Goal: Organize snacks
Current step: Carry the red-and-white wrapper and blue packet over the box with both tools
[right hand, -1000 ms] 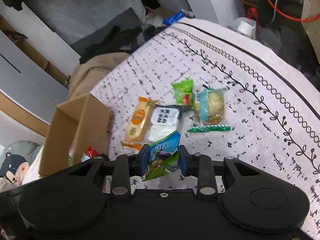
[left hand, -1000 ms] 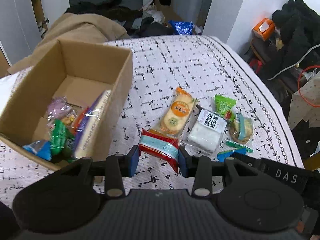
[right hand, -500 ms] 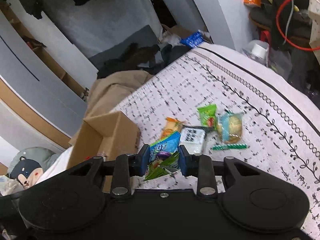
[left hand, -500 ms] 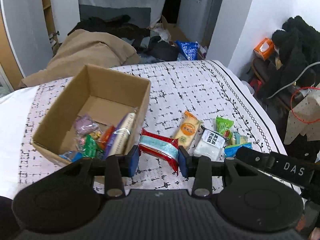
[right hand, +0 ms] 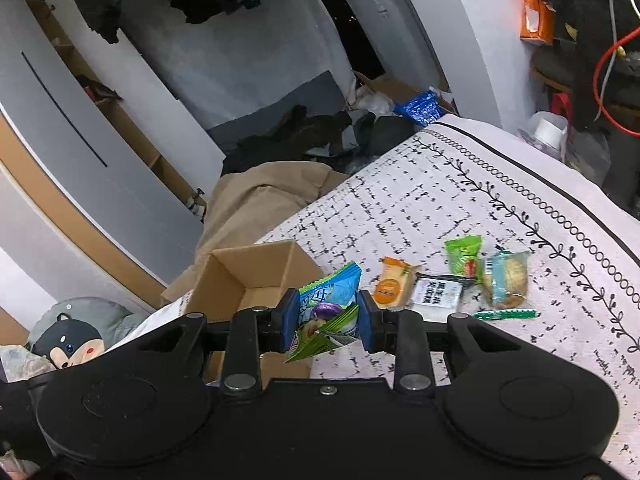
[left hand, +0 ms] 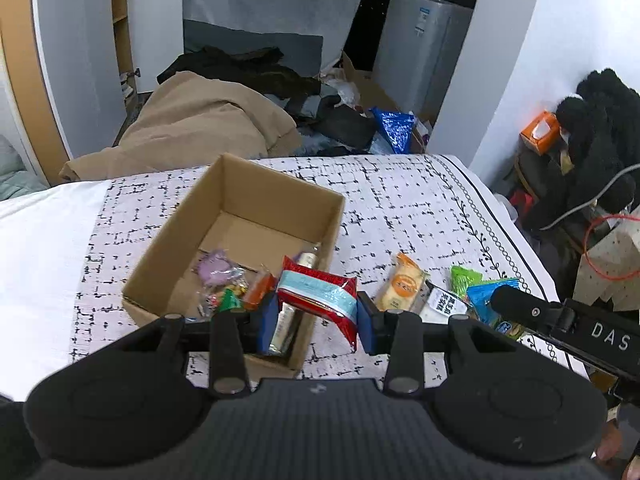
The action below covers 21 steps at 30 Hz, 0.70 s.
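My left gripper (left hand: 317,318) is shut on a red snack packet with a pale blue band (left hand: 318,294) and holds it in the air over the near right corner of the open cardboard box (left hand: 240,184). The box holds several snacks (left hand: 224,280). My right gripper (right hand: 328,320) is shut on a blue and green snack bag (right hand: 330,304) and holds it above the bed, just right of the box (right hand: 256,268). On the bedspread lie an orange cracker pack (right hand: 392,288), a white packet (right hand: 436,292), a green packet (right hand: 464,252), a biscuit pack (right hand: 506,278) and a green stick (right hand: 504,314).
The patterned bedspread (left hand: 400,200) drops off at its right edge beside a chair piled with dark clothes (left hand: 592,120). A tan blanket (left hand: 200,128) lies past the far end. The right gripper's body (left hand: 560,316) shows low right in the left wrist view. A plush toy (right hand: 72,336) sits left of the box.
Both grippers have risen and pulled back with their packets. The left one has moved leftward, from over the loose snacks to over the box's near right corner.
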Available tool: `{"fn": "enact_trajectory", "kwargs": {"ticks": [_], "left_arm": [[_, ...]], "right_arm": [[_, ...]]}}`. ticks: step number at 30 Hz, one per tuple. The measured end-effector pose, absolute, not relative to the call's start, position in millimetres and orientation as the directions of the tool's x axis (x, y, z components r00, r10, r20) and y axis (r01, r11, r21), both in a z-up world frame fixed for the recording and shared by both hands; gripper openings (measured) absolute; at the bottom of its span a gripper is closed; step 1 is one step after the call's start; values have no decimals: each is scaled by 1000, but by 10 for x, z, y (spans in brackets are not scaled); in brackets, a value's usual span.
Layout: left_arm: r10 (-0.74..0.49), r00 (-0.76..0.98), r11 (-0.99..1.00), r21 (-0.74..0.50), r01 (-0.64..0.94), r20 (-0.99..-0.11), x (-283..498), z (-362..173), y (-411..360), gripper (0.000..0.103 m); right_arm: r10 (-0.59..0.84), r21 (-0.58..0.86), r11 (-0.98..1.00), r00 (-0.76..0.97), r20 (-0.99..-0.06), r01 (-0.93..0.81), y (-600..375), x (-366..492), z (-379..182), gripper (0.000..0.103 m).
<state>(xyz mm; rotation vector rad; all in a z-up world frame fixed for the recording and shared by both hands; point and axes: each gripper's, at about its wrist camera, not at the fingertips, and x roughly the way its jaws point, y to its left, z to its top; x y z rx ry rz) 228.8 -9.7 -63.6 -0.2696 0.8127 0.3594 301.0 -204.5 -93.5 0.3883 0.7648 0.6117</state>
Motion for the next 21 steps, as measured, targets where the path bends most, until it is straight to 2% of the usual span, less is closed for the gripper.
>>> {"fn": "enact_trajectory", "kwargs": {"ticks": [21], "left_arm": [[214,625,864,-153,-480,-751,2238,-695,496,40]], "right_arm": [[673,531,736,546,-500,-420,-1573,2981,-972,31]]}}
